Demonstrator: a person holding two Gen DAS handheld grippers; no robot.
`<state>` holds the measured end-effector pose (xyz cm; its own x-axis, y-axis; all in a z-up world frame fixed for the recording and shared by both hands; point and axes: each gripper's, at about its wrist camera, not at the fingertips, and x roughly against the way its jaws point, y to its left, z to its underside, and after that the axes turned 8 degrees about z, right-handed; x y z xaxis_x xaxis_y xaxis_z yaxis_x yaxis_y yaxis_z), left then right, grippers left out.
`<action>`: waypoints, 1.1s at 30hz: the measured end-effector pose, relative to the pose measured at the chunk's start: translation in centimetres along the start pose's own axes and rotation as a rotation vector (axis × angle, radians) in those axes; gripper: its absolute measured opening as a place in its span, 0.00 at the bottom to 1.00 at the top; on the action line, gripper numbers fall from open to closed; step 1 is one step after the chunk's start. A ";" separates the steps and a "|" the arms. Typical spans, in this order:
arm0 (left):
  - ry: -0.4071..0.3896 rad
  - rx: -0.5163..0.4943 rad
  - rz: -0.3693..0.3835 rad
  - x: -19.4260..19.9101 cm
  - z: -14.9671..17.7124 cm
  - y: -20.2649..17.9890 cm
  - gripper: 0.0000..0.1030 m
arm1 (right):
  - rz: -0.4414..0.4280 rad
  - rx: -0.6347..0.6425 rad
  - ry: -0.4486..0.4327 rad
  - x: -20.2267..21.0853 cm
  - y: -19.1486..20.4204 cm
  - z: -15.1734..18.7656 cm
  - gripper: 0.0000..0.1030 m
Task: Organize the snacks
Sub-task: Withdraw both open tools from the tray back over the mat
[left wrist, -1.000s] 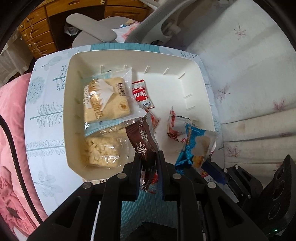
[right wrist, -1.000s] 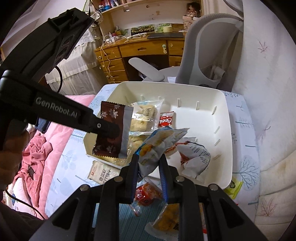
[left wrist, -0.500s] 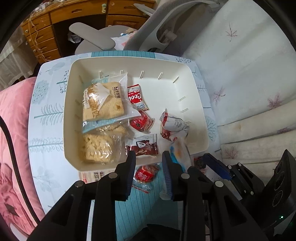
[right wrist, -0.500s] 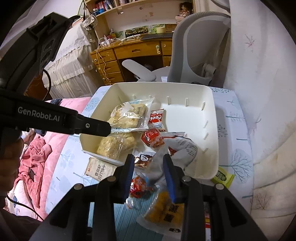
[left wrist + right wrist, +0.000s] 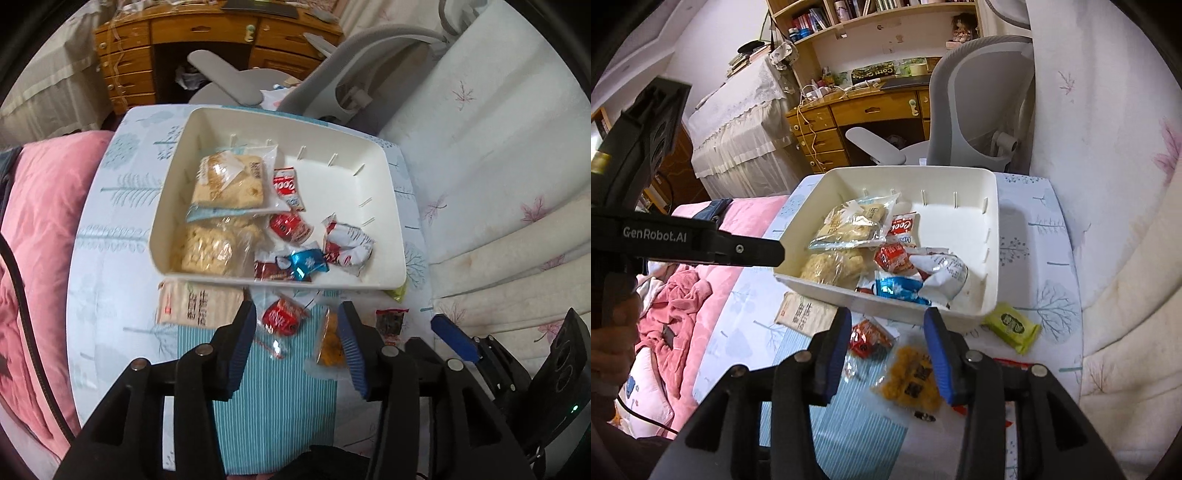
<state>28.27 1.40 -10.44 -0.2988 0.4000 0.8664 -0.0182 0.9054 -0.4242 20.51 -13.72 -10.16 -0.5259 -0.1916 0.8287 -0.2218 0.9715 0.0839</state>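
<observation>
A cream tray (image 5: 391, 206) (image 5: 991, 206) holds several snacks: two cracker packs, a red-and-white sachet, a brown wrapper (image 5: 273, 269) and a blue packet (image 5: 306, 260) (image 5: 897, 290) near its front wall. My left gripper (image 5: 297, 314) hangs above the table in front of the tray, jaws opening, nothing between them. My right gripper (image 5: 886, 319) is likewise in front of the tray, jaws opening and empty. On the table below lie a small red packet (image 5: 282, 317) (image 5: 866, 338), an orange snack bag (image 5: 330, 343) (image 5: 914, 376) and a beige pack (image 5: 199, 301) (image 5: 805, 314).
A green packet (image 5: 1012, 326) lies right of the tray, a dark red one (image 5: 389, 325) beside the orange bag. A pink quilt (image 5: 33, 229) borders the table on the left, a white cover (image 5: 498, 147) on the right. A grey chair (image 5: 982, 107) and wooden desk stand behind.
Both grippers let go: the brown wrapper and the blue packet dropped into the tray's front. Both drew back toward me and rose, jaws spreading.
</observation>
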 end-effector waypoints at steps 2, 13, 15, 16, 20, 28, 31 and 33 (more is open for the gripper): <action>-0.007 0.026 -0.001 0.2 1.1 0.3 0.43 | -0.011 -0.001 0.000 0.5 -0.3 0.6 0.40; -0.045 0.107 -0.026 1.3 6.0 2.2 0.57 | -0.066 -0.057 0.056 1.3 -1.5 3.5 0.50; -0.040 0.109 -0.029 1.3 6.3 2.8 0.60 | -0.066 -0.069 0.073 1.2 -1.4 4.0 0.51; -0.036 0.108 -0.030 1.3 6.3 3.0 0.64 | -0.063 -0.076 0.080 1.1 -1.3 4.2 0.52; -0.012 0.087 -0.023 1.4 6.0 4.4 0.74 | -0.047 -0.141 0.104 0.9 -0.8 5.2 0.60; 0.050 0.027 0.015 1.6 5.3 8.0 0.81 | 0.007 -0.310 0.148 0.1 0.6 6.8 0.69; 0.073 -0.024 0.024 1.5 5.0 9.2 0.81 | 0.028 -0.411 0.158 -0.3 1.1 7.7 0.70; 0.079 -0.064 0.031 1.4 4.9 10.0 0.81 | 0.043 -0.476 0.165 -0.6 1.4 8.2 0.71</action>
<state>23.04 10.31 -14.76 -0.2216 0.4354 0.8725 0.0520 0.8988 -0.4353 13.77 -13.41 -15.10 -0.3810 -0.1632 0.9101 0.2166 0.9412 0.2594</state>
